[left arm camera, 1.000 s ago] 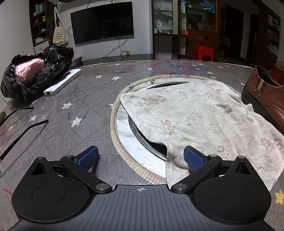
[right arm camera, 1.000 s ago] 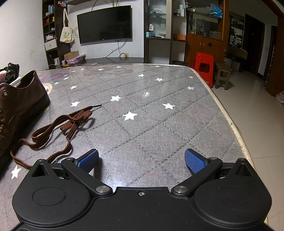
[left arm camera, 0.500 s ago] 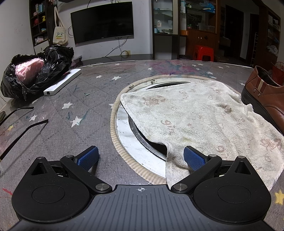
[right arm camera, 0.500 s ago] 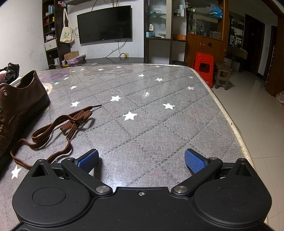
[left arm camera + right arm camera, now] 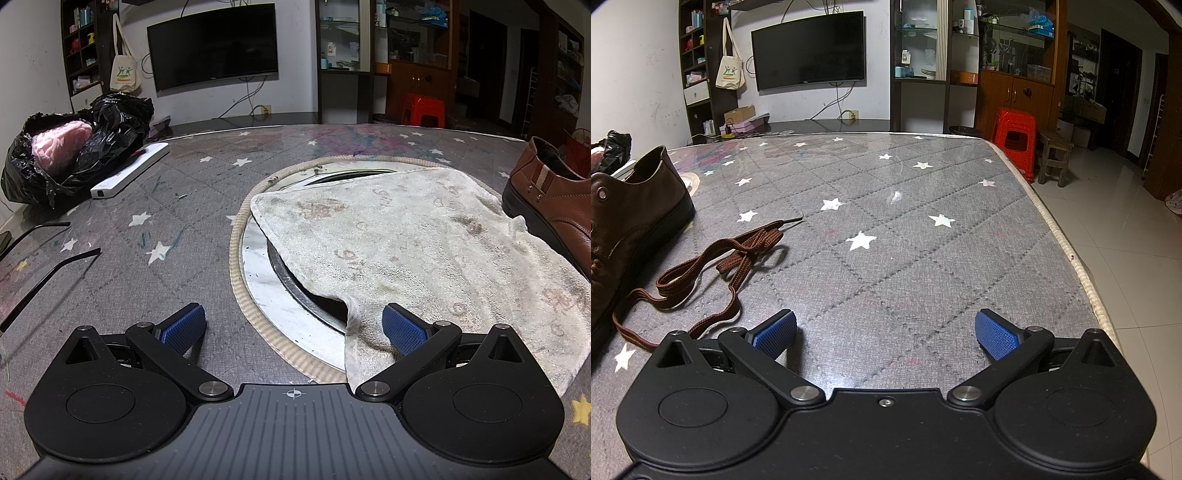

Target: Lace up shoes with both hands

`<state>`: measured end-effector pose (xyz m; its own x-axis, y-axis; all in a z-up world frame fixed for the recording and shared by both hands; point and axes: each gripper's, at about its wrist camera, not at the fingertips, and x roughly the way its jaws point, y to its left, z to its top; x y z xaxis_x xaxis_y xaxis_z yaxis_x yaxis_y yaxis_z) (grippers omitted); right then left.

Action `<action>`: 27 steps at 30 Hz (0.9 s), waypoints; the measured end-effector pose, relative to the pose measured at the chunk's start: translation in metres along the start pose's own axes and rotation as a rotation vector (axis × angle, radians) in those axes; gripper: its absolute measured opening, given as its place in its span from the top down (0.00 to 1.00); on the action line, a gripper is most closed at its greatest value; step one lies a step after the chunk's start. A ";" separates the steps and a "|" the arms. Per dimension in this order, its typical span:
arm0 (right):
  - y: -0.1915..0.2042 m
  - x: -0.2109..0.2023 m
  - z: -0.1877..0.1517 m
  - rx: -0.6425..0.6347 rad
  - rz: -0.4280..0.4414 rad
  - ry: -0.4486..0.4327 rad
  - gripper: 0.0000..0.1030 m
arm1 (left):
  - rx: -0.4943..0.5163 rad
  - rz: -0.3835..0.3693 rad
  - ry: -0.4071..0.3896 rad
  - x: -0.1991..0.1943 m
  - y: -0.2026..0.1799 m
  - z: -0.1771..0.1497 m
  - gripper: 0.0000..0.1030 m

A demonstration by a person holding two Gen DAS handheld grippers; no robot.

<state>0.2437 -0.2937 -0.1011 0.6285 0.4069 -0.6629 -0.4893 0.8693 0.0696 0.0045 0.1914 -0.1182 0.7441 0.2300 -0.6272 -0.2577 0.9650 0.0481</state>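
Left gripper (image 5: 293, 325): jaws spread wide, nothing between the blue pads, low over the star-print table cover (image 5: 177, 206). One pad touches or just overlaps the near edge of a soiled white towel (image 5: 424, 240); cannot tell which.

Right gripper (image 5: 884, 330): likewise splayed and empty.

Brown lace-up shoe (image 5: 624, 225) at far left of right view, partly cut off; an eyelet shows bare. Brown shoelace (image 5: 713, 266) lies loose in a tangle just beside the shoe; whether its far end is threaded is hidden.

Tan slip-on shoe (image 5: 554, 195) at right edge of left view, resting on the towel's border.

Judgement: lacing not begun. Left to do: pick up lace ends, thread the eyelets.
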 end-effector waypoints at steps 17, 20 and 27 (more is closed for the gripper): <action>0.000 0.000 0.000 0.000 0.000 0.000 0.00 | 0.001 0.001 0.000 0.000 -0.001 0.000 0.00; -0.001 0.000 0.000 0.001 0.001 0.001 0.00 | 0.004 0.003 0.001 0.000 0.000 0.000 0.00; -0.003 0.000 0.000 0.004 0.004 0.003 0.00 | 0.007 0.008 0.001 0.000 0.001 0.001 0.00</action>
<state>0.2450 -0.2962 -0.1015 0.6249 0.4096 -0.6646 -0.4892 0.8689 0.0756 0.0050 0.1923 -0.1178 0.7416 0.2372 -0.6275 -0.2590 0.9641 0.0583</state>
